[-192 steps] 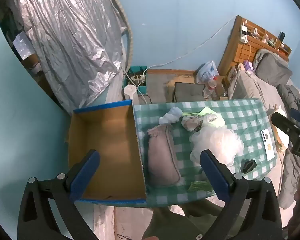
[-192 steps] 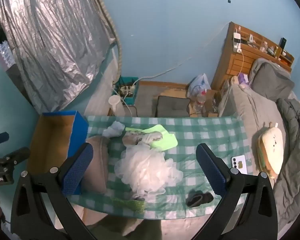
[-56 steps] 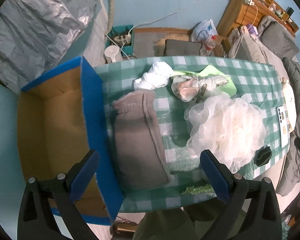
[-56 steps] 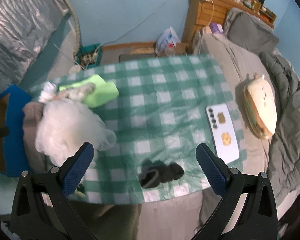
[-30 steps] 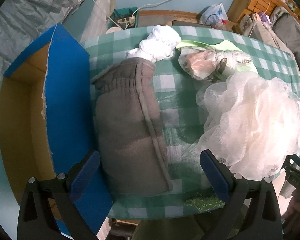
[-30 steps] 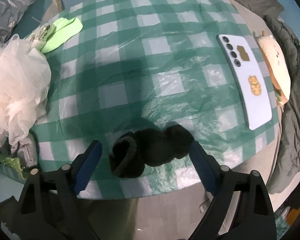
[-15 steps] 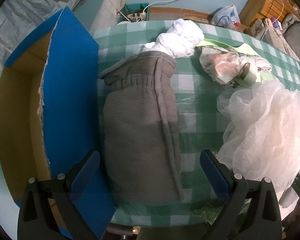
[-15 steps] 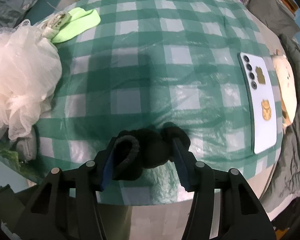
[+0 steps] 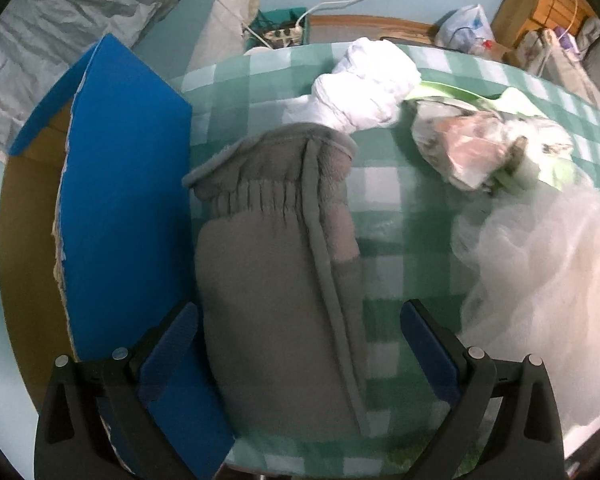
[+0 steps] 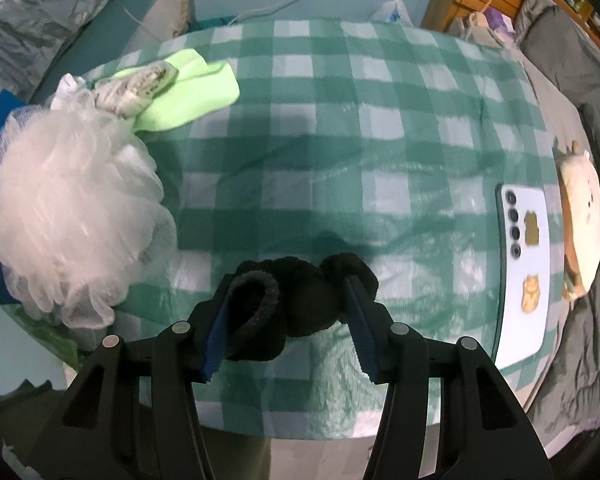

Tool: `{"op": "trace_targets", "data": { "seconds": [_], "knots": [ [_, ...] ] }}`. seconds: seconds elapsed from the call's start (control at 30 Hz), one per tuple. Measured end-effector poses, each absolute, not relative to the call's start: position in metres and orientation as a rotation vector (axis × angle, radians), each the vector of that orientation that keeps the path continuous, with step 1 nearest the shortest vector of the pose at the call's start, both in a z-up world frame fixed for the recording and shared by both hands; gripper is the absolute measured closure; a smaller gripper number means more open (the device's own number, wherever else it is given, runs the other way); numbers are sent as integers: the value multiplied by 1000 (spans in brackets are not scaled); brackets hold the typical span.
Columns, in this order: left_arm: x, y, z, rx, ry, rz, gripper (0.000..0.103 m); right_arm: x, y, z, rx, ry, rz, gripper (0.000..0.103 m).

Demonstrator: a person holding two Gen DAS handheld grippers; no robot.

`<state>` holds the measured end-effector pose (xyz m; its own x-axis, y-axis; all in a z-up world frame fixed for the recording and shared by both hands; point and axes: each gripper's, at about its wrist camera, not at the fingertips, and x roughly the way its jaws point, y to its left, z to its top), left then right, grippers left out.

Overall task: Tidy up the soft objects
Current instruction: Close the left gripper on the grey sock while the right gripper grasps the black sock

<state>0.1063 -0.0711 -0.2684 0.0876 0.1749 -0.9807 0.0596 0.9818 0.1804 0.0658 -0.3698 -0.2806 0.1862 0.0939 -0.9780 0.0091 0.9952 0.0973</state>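
Observation:
My right gripper is shut on a rolled black sock, held just above the near edge of the green checked tablecloth. My left gripper is open and points down, with one finger on each side of a grey fleece pouch that lies beside the blue wall of a cardboard box. Its pads do not press on the pouch. A white mesh bath puff, a white cloth bundle, a plastic-wrapped bundle and a light green cloth lie further along the table.
A phone lies face down at the table's right end. Beyond it a plush toy rests on grey bedding. The open box stands off the table's left end. A power strip and cables lie on the floor behind.
The right gripper's jaws closed on the black sock and drew back from the table with it. The left gripper sank closer over the grey pouch.

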Motion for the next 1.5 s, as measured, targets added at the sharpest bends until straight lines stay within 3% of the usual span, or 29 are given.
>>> {"op": "trace_targets", "data": {
  "seconds": [0.27,0.57,0.73,0.8,1.5],
  "knots": [
    [120,-77,-283,149,1528,84,3,58,-375,-273,84,1365,86,50],
    [114,-67,-295,170,1534,132,40,42,-376,-259,87,1342,89,50],
    [105,-66,-287,204,1498,111,70,44,-372,-248,78,1328,92,50],
    [101,-65,-282,204,1489,93,74,45,-369,-243,75,1322,94,50],
    [63,-56,-188,146,1356,-76,78,60,-318,-182,40,1232,177,50]
  ]
}}
